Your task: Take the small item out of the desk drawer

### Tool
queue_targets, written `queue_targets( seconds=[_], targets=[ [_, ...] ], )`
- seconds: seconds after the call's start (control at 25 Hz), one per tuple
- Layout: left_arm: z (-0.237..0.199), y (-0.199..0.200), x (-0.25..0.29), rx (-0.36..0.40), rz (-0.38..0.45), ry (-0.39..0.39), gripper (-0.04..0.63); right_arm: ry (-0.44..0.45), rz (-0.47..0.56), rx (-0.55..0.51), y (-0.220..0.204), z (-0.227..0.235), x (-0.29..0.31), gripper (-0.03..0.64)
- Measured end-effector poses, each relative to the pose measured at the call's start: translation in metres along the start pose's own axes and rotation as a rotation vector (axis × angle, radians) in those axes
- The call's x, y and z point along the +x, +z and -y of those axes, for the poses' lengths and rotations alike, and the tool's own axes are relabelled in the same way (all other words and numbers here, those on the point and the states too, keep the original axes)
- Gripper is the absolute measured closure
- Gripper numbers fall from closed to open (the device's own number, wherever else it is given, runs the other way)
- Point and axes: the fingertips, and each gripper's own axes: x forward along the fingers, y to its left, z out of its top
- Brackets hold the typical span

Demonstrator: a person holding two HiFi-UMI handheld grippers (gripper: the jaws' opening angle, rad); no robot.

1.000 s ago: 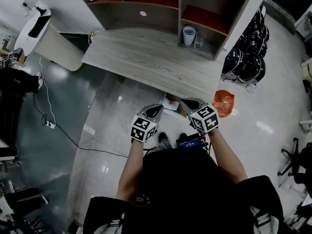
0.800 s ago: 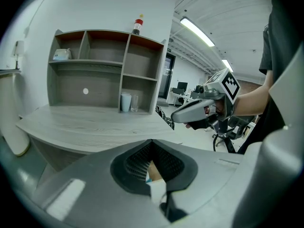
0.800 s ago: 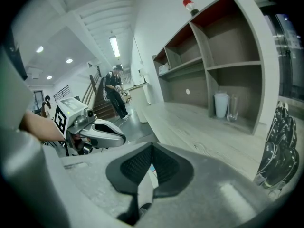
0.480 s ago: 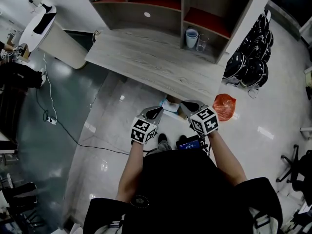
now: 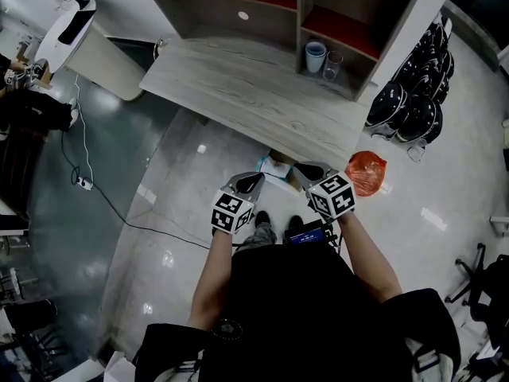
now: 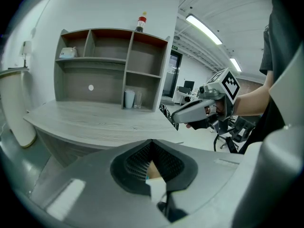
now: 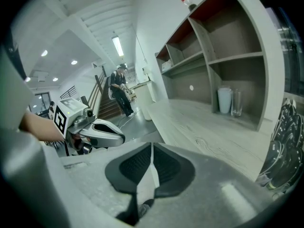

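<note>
I stand in front of a grey wooden desk (image 5: 262, 94) with a shelf unit on it. No drawer and no small item show in any view. My left gripper (image 5: 253, 183) and right gripper (image 5: 306, 170) hang side by side at waist height, just short of the desk's front edge and pointing toward it. In the left gripper view the left gripper (image 6: 152, 144) is shut with nothing in it. In the right gripper view the right gripper (image 7: 152, 148) has just been opening by a hairline and is all but shut, with nothing between its pads.
A white cup (image 5: 308, 56) and a glass (image 5: 332, 64) stand in a shelf compartment. On the floor, a box (image 5: 277, 169) lies under the desk edge, an orange bag (image 5: 365, 172) to its right. Black helmets (image 5: 409, 94) pile at the right, a cable (image 5: 79, 183) at the left.
Both grippers keep their places before the desk. Only the head view has drifted a little.
</note>
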Motion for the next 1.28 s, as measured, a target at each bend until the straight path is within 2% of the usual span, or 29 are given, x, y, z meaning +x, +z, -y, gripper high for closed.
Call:
queue_targets(
  seconds=[0.36,0.84,1.28],
  targets=[
    [0.010,-0.008,0.000,-0.033,0.011,0.048,0.594,0.048,-0.062,-0.087,-0.013,0.006,0.007,0.584],
    [-0.006,-0.049,0.016,-0.097,0.002,0.067,0.594,0.068,-0.168,-0.209,-0.048,-0.004,0.049,0.545],
    [-0.030,-0.074,0.032,-0.135,0.005,0.076,0.594,0.078,-0.259,-0.198,-0.082,-0.003,0.096,0.503]
  ],
)
